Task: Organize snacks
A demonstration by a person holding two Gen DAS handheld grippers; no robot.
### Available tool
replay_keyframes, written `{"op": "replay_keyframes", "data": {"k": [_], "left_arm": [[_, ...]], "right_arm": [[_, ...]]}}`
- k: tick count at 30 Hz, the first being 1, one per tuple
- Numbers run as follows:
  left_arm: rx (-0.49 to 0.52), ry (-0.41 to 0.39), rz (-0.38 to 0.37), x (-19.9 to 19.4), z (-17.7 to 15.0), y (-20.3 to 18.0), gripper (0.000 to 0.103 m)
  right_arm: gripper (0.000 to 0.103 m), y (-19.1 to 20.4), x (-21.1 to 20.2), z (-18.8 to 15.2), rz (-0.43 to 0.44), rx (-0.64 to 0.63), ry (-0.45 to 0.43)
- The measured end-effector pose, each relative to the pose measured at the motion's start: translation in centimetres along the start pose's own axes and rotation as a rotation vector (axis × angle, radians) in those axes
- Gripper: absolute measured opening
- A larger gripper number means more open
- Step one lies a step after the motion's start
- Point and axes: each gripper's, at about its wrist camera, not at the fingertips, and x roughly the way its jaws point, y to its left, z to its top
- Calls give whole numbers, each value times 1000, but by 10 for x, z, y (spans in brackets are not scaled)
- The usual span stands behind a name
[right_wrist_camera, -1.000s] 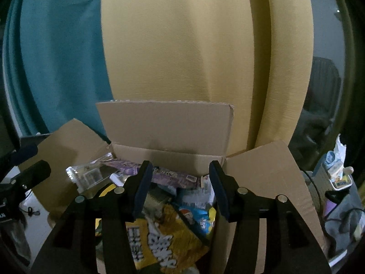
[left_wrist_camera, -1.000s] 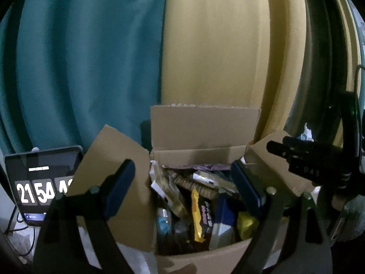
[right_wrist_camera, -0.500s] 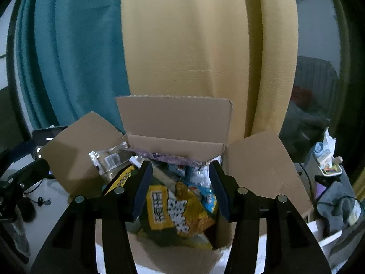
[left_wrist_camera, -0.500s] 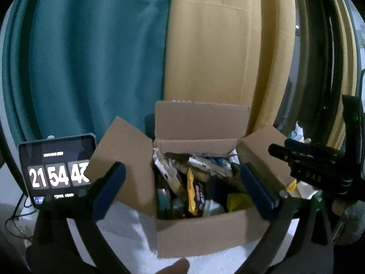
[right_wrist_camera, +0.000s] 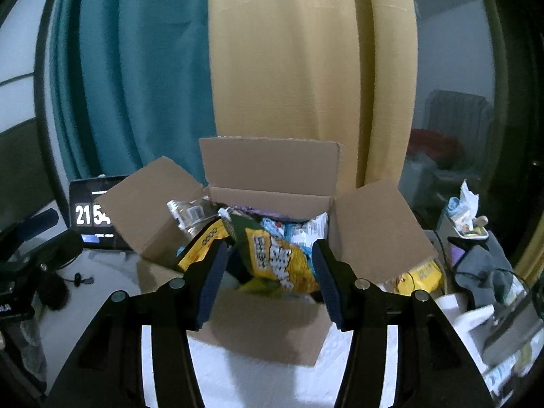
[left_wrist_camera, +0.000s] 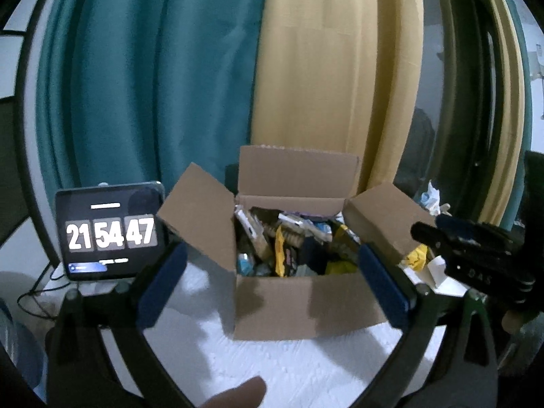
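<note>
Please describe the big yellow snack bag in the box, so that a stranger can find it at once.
Find the open cardboard box before the curtains. The yellow snack bag lies on top at its front. Unlike its neighbours, it bears large white block letters.

the left hand-held gripper (left_wrist_camera: 272,282) is held level and pointing forward, its two blue-padded fingers (left_wrist_camera: 162,284) spread wide apart with nothing gripped between them. the right hand-held gripper (right_wrist_camera: 270,284) also points forward, its blue pads (right_wrist_camera: 212,282) parted more narrowly and empty. a bare fingertip (left_wrist_camera: 238,392) pokes in below the left one.
</note>
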Motion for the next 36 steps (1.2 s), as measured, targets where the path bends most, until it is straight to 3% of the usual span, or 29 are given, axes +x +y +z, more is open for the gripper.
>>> {"op": "replay_keyframes", "data": {"k": [6,11,24,36], "left_arm": [[24,-50,39,-39,-9,-6,102],[46,-103,47,-70,-11,-12,102],[63,-221,35,-140,0,-30,102],[62,-241,50,-154,3,-33,102]], "right_arm": [[75,9,-37,-12,-18,-7,-35],[80,16,-73,-19,-43,-25,-84],[81,22,-168,-10,-102,-36,-251],[82,26,-191,-8,-116,-41,-294]]}}
